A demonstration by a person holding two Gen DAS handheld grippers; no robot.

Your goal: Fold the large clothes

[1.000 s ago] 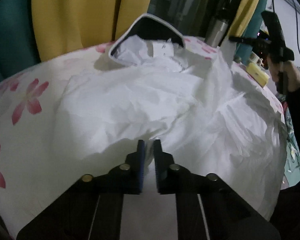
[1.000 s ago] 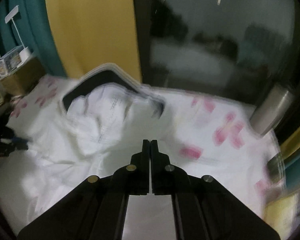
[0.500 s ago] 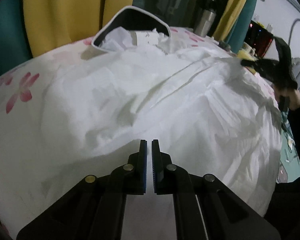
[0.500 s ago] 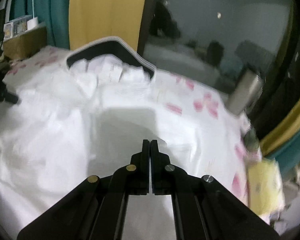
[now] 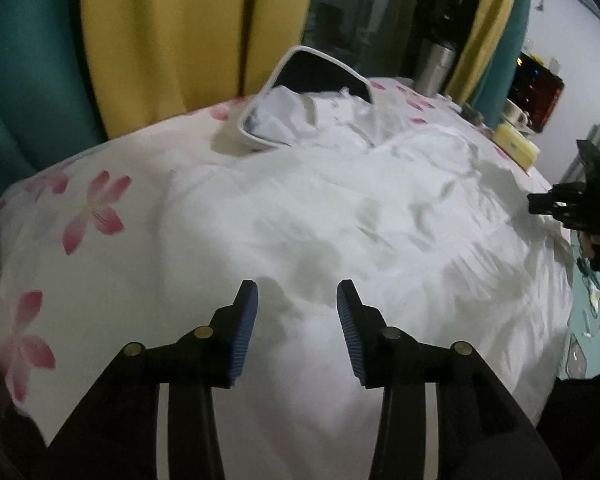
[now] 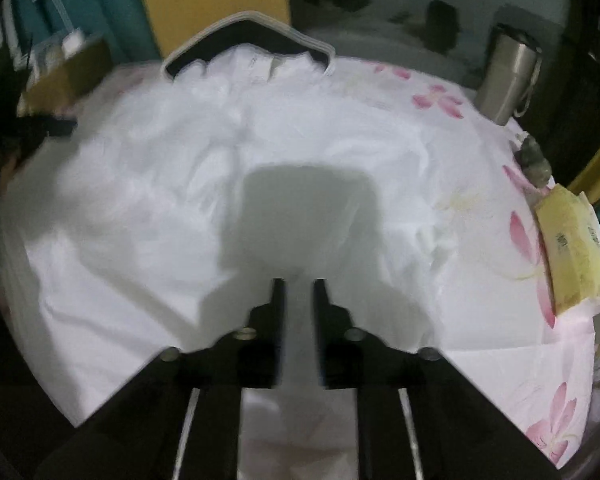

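A large white garment (image 5: 340, 216) lies spread and wrinkled over a table with a floral cloth (image 5: 92, 208). Its dark collar with white trim (image 5: 320, 68) points to the far side. My left gripper (image 5: 297, 294) hovers over the garment's near edge. Its jaws are opening and no cloth is pinched between the blue pads. In the right wrist view the same garment (image 6: 260, 152) fills the middle. My right gripper (image 6: 299, 288) is low above it, jaws opening a little, nothing between them. The right gripper (image 5: 572, 204) also shows at the left wrist view's right edge, held by a hand.
A steel tumbler (image 6: 508, 76) stands at the far right of the table. A yellow tissue pack (image 6: 572, 252) lies near the right edge. A cardboard box (image 6: 60, 76) sits at the far left. Yellow and teal curtains (image 5: 160, 40) and a dark window close the back.
Both grippers went from shut to partly open. The right gripper swept across the table and came down over the garment's right half. The garment now lies flatter.
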